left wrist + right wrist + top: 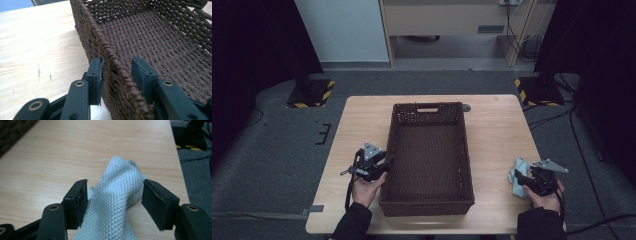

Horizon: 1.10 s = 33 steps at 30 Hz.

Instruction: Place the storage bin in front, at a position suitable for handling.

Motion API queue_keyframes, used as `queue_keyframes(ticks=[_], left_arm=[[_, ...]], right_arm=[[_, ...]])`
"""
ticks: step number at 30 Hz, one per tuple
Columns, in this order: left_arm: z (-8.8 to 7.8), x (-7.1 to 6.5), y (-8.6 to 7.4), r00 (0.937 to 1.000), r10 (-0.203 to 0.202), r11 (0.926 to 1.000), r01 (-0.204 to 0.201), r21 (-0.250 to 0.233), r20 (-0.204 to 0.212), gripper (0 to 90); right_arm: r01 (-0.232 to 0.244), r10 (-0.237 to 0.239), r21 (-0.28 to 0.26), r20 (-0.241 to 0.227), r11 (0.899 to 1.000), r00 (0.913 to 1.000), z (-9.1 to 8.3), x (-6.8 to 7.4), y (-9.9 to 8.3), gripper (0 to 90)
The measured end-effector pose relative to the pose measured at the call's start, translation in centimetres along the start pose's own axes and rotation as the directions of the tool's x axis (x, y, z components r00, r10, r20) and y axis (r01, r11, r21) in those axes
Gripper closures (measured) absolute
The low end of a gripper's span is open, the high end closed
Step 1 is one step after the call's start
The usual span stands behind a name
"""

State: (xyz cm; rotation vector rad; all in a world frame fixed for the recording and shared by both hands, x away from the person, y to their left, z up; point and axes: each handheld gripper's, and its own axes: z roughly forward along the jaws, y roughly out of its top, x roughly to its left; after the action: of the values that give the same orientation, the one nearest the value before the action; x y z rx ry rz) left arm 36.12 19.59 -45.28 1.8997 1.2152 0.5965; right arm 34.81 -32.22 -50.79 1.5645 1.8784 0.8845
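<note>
A dark brown woven basket (pixel 428 106) stands lengthwise in the middle of the wooden table (pixel 357 125), with nothing in it. My left gripper (pixel 384 165) is at the basket's left wall near the front. In the left gripper view its jaws straddle the rim (pixel 95 27), one pad outside and one inside, with small gaps, so the left gripper (pixel 117 61) is open. A pale blue textured cloth (pixel 517 165) lies crumpled near the table's right edge. My right gripper (pixel 523 179) is low over it. The cloth (pixel 117 195) rises between the spread jaws of the right gripper (pixel 115 182), which is open.
Bare wood (pixel 75 150) lies between the cloth and the basket. A small dark disc (pixel 467 107) sits at the table's far edge behind the basket. Two stands with yellow-black striped bases (pixel 312 93) (pixel 537 90) stand on the grey carpet beyond the table.
</note>
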Motion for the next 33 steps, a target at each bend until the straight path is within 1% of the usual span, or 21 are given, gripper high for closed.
queue_keyframes(ticks=[2,3,4,7,10,12,13,14,15,17,19,21,22,25,26,28,30,32,33], left_arm=[[0.0,0.0,0.0,1.0000,-0.001,1.0000,0.001,0.000,0.002,60.5],[0.0,0.0,0.0,1.0000,-0.001,1.0000,0.001,0.001,0.003,60.6],[0.0,0.1,0.0,1.0000,0.001,1.0000,-0.001,0.002,0.005,60.6],[0.0,0.1,0.0,1.0000,0.000,1.0000,0.000,0.001,0.007,60.8],[0.0,0.1,0.0,0.9999,-0.001,1.0000,0.001,0.002,0.010,61.0],[0.1,0.1,0.0,0.9999,-0.003,1.0000,0.003,0.001,0.014,61.0],[0.1,0.1,0.0,0.9999,-0.003,1.0000,0.003,0.001,0.014,61.1],[0.1,0.1,0.0,0.9998,-0.007,1.0000,0.007,0.001,0.017,61.1],[0.1,0.2,0.0,0.9998,-0.009,1.0000,0.009,0.002,0.019,61.2],[0.1,0.2,0.0,0.9996,-0.013,0.9999,0.013,0.003,0.024,61.2],[0.1,0.2,0.0,0.9996,-0.013,0.9999,0.013,0.004,0.027,61.3],[0.1,0.2,0.0,0.9995,-0.011,0.9999,0.011,0.003,0.028,61.7],[0.1,0.2,0.0,0.9995,-0.011,0.9999,0.011,0.003,0.030,61.9],[0.1,0.2,0.0,0.9994,-0.012,0.9999,0.012,0.003,0.034,62.4],[0.1,0.2,0.0,0.9993,-0.012,0.9999,0.012,0.003,0.035,62.5],[0.1,0.2,0.0,0.9993,-0.013,0.9999,0.013,0.003,0.036,62.5],[0.1,0.2,0.0,0.9993,-0.013,0.9999,0.013,0.003,0.036,62.5],[0.1,0.2,0.0,0.9992,-0.015,0.9999,0.015,0.002,0.037,62.5],[0.1,0.3,0.0,0.9992,-0.014,0.9999,0.014,0.003,0.038,62.5]], right_arm=[[0.002,-0.002,0.035,-0.004,0.999,1.0000,0.4,-0.3,-0.2,42.5],[0.000,0.000,0.042,-0.002,0.999,1.0000,0.6,-0.4,-0.3,44.3],[-0.002,0.003,0.060,-0.005,0.998,1.0000,0.9,-0.5,-0.3,48.4],[-0.022,0.027,0.120,-0.038,0.993,0.9989,1.6,-0.6,-0.4,61.7],[-0.017,0.026,0.132,-0.065,0.991,0.9975,1.7,-0.6,-0.1,73.7],[-0.007,0.018,0.133,-0.081,0.991,0.9965,1.7,-0.3,0.2,76.0],[-0.007,0.018,0.133,-0.081,0.991,0.9965,1.7,-0.3,0.2,76.0],[0.018,-0.007,0.108,-0.104,0.994,0.9946,1.8,0.1,0.7,76.4],[0.029,-0.020,0.086,-0.105,0.996,0.9943,1.9,0.4,1.0,76.4],[0.033,-0.027,0.049,-0.110,0.998,0.9935,2.2,0.9,1.9,76.3],[0.044,-0.041,0.026,-0.114,0.999,0.9926,2.9,1.3,2.6,76.2],[0.052,-0.048,0.029,-0.123,0.998,0.9912,3.6,1.8,3.0,75.8],[0.067,-0.063,0.037,-0.120,0.997,0.9908,4.0,2.0,3.1,75.7],[0.087,-0.078,0.066,-0.122,0.994,0.9895,4.8,2.5,3.1,74.7],[0.095,-0.085,0.078,-0.126,0.992,0.9884,4.9,2.5,3.0,73.5],[0.090,-0.079,0.083,-0.125,0.993,0.9890,5.0,2.5,2.8,68.2],[0.075,-0.067,0.062,-0.123,0.995,0.9901,4.7,2.3,2.8,61.5],[0.055,-0.052,0.025,-0.134,0.998,0.9897,4.3,1.9,2.8,55.3],[0.052,-0.049,0.019,-0.132,0.998,0.9901,4.1,1.9,2.8,52.6]])
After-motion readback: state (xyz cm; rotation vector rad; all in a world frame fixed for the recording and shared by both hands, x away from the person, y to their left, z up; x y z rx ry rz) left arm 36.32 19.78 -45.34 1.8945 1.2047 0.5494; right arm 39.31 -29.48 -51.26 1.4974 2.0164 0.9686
